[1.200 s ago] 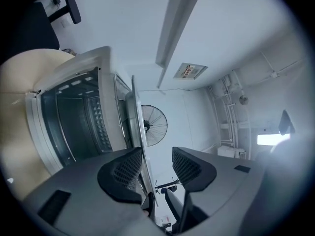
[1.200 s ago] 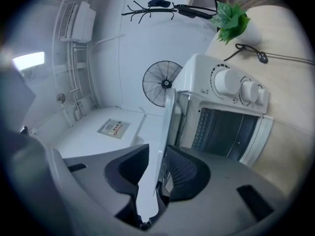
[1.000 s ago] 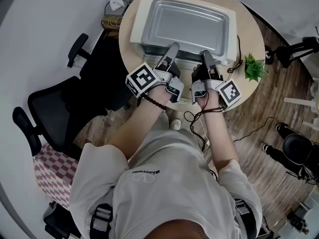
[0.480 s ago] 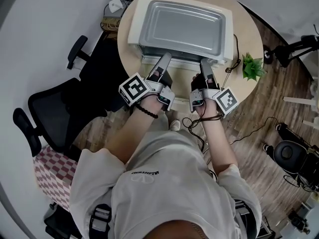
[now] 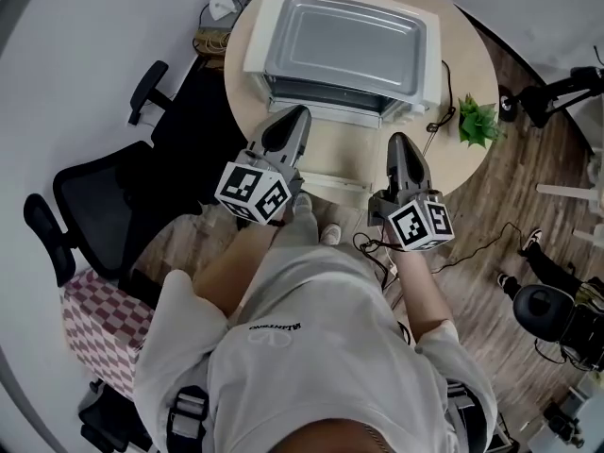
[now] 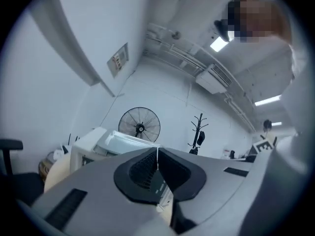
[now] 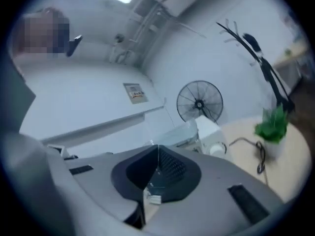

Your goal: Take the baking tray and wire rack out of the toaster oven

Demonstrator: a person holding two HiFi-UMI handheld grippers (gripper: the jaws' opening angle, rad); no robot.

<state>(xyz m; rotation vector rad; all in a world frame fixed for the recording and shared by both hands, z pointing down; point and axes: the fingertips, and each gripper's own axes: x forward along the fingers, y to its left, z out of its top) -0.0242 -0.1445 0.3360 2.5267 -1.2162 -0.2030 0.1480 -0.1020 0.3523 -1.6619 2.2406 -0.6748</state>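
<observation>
The white toaster oven [image 5: 429,64] with its grey metal top stands on the round table [image 5: 472,50]. Its glass door [image 5: 330,159] hangs open toward me, the white handle edge [image 5: 330,181] nearest. Inside is dark; I make out neither tray nor rack. My left gripper [image 5: 294,113] hovers over the door's left side, my right gripper [image 5: 396,140] by its right edge. Both have just been closing and now stand shut with nothing between the pads. The left gripper [image 6: 157,154] faces the oven [image 6: 88,144]; the right gripper [image 7: 158,151] faces the oven [image 7: 209,129].
A small green plant [image 5: 477,121] and a dark cable [image 5: 444,111] sit right of the oven. A black office chair [image 5: 104,215] stands at the left by a checkered stool [image 5: 99,324]. A floor fan [image 6: 140,125] and coat rack [image 6: 199,129] stand beyond.
The oven door has swung down open. Both grippers drew back toward me, rolled so their marker cubes face up, and their jaws went from wide apart to shut.
</observation>
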